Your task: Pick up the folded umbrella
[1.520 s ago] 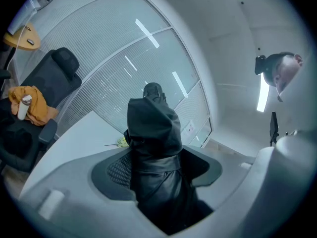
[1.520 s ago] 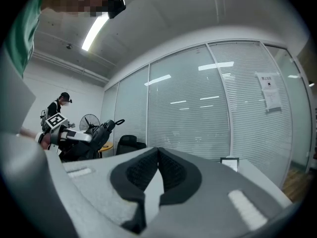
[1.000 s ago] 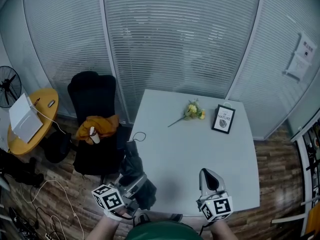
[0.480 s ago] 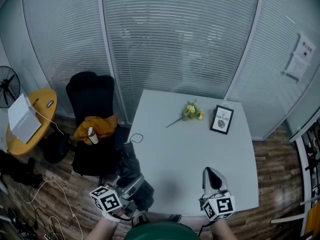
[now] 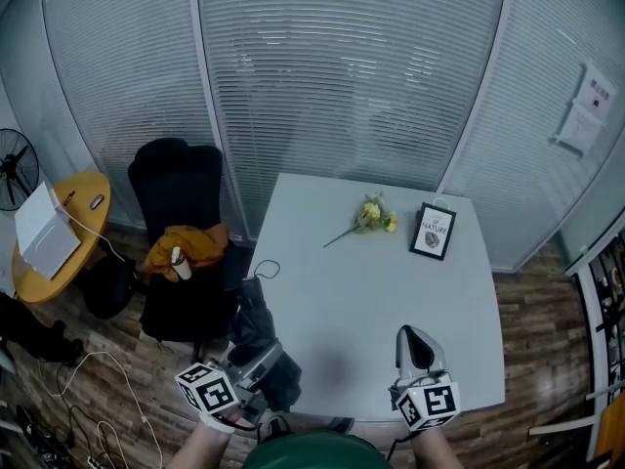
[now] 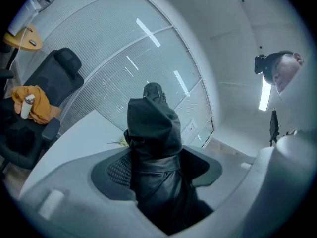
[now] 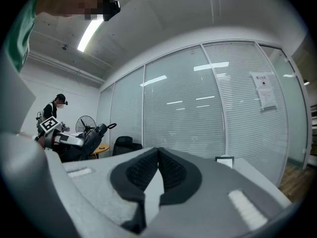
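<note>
The folded black umbrella [image 6: 154, 152] stands up between the jaws of my left gripper [image 6: 156, 167], which is shut on it. In the head view that umbrella [image 5: 256, 332] hangs off the table's left edge, its cord loop up near the corner, and the left gripper [image 5: 246, 371] sits low at the picture's bottom left. My right gripper [image 5: 415, 345] rests over the near right part of the white table [image 5: 332, 291]. In the right gripper view its pads [image 7: 170, 170] meet at the tips with nothing between them, so the right gripper [image 7: 158, 152] is shut.
Yellow flowers [image 5: 373, 217] and a small framed picture [image 5: 434, 233] lie at the table's far side. A black chair [image 5: 181, 233] with an orange cloth and a bottle stands left of the table. A yellow round table [image 5: 59, 233], a fan and floor cables are further left.
Since a second ago the left gripper with the umbrella has shifted slightly left and down. The right gripper has dropped a little. Nothing moved in the last half second.
</note>
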`<state>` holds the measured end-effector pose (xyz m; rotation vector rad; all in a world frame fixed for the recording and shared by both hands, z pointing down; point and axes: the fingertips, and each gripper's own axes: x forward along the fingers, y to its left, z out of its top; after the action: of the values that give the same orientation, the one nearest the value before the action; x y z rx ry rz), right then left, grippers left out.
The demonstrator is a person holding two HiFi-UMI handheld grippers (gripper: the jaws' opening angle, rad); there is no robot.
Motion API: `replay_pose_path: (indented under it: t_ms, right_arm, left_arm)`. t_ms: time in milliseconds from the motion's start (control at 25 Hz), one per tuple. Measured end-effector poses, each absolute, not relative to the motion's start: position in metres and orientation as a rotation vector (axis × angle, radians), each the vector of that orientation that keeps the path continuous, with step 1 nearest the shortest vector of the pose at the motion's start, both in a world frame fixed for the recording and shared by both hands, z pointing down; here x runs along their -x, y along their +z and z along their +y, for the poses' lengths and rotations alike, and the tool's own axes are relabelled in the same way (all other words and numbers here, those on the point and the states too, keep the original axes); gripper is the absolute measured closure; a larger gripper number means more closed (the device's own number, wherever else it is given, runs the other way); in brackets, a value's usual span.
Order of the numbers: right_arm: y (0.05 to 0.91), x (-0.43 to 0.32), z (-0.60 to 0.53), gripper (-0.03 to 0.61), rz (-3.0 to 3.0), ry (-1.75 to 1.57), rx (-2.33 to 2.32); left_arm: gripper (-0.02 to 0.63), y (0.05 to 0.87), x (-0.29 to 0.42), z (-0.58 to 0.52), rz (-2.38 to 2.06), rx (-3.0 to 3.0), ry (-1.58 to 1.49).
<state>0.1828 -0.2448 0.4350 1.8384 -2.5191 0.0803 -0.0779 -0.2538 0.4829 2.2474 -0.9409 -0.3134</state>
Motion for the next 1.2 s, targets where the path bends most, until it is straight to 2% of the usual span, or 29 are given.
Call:
replay_pose_path:
  t_ms: [1200]
  right_arm:
    - [0.4375, -0.1848, -0.2496, 0.575, -2.556, 0.093, -1.814]
  left_arm:
    - [0.324, 0.4904, 0.0689, -0.2563, -0.940, -2.230, -0.301]
